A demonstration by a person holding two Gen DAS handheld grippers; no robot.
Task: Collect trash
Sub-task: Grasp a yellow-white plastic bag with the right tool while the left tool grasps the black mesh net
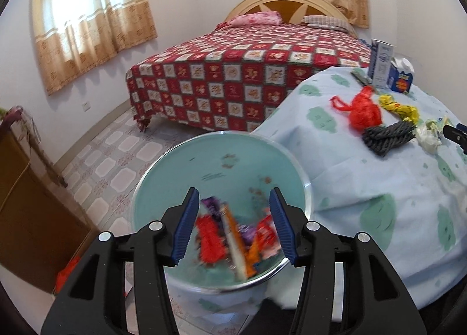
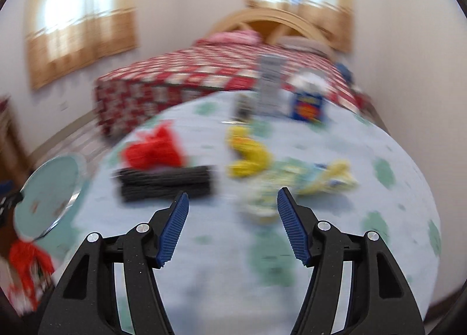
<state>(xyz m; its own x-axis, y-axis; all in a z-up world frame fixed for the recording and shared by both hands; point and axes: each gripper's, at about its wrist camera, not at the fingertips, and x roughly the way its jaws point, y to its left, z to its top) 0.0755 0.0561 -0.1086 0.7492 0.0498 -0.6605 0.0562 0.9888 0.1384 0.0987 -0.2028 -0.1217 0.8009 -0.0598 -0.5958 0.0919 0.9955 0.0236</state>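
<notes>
— While the left gripper [image 1: 233,224] hangs over the teal bin [image 1: 163,177], what does its camera show between the blue pads?

— Its jaws stand spread and grip nothing. Between them, blurred, lie wrappers [image 1: 233,235] in red, orange and purple, down inside the bin. The bin stands on the tiled floor, just beside the table [image 1: 364,183] with its pale blue, green-patched cloth.

— And the trash on the table?

— A crumpled red bag [image 1: 363,111], a yellow bag [image 1: 400,107], a dark grey ribbed bundle [image 1: 388,135] touching the red bag's near side, and a pale crumpled wrapper [image 1: 429,136] at the right. At the table's far edge stand a tall white carton [image 1: 381,63] and a blue carton [image 1: 401,78].

— How does the right gripper [image 2: 232,228] stand?

— Released as well, fingers wide, above the cloth. Its view is smeared, yet a pale yellowish wrapper [image 2: 259,203] lies just ahead between the fingertips, untouched. The grey bundle [image 2: 166,183] sits left of it, the red bag [image 2: 153,151] behind that, the yellow bag [image 2: 248,151] further back. The bin's rim [image 2: 73,189] shows at the left edge, below the table.
</notes>
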